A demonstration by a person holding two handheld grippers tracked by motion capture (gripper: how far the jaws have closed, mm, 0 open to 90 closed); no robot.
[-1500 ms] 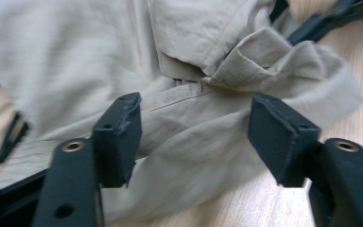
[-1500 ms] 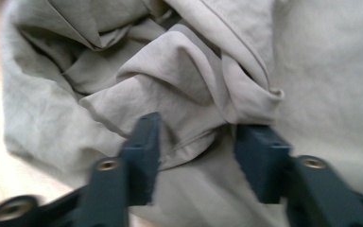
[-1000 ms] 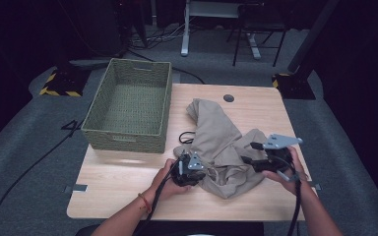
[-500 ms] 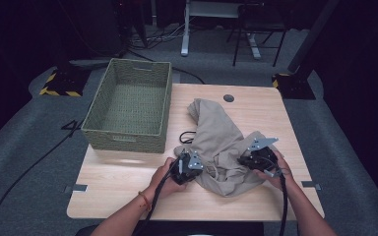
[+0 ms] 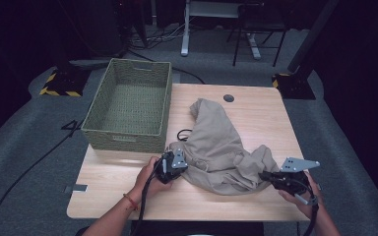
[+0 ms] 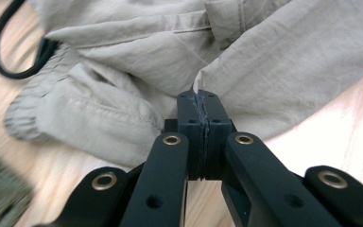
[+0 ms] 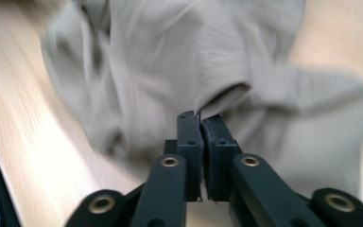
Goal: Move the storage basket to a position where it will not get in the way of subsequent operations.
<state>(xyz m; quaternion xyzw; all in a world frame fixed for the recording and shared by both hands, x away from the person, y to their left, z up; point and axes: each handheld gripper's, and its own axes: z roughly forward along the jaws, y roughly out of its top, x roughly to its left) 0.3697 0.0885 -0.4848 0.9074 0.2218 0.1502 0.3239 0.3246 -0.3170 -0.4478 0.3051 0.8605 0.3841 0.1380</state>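
Left gripper (image 6: pixel 202 101): jaws were pressed together w/ an edge of the beige garment (image 6: pixel 170 52) pinched between them, at a fold near its ribbed cuff. Right gripper (image 7: pixel 201 118): jaws also closed, thin bit of the same cloth caught between; view blurred.

In high view, left gripper (image 5: pixel 173 162) sat at garment's (image 5: pixel 221 147) near-left edge, right gripper (image 5: pixel 266 176) at its near-right corner. Garment lay crumpled across the middle of the table (image 5: pixel 123 182), running from the far side toward the person. Black cable (image 5: pixel 182 133) loop lay just beside it on the left. Green woven basket (image 5: pixel 128 105) stood on table's left far corner, close to the garment.
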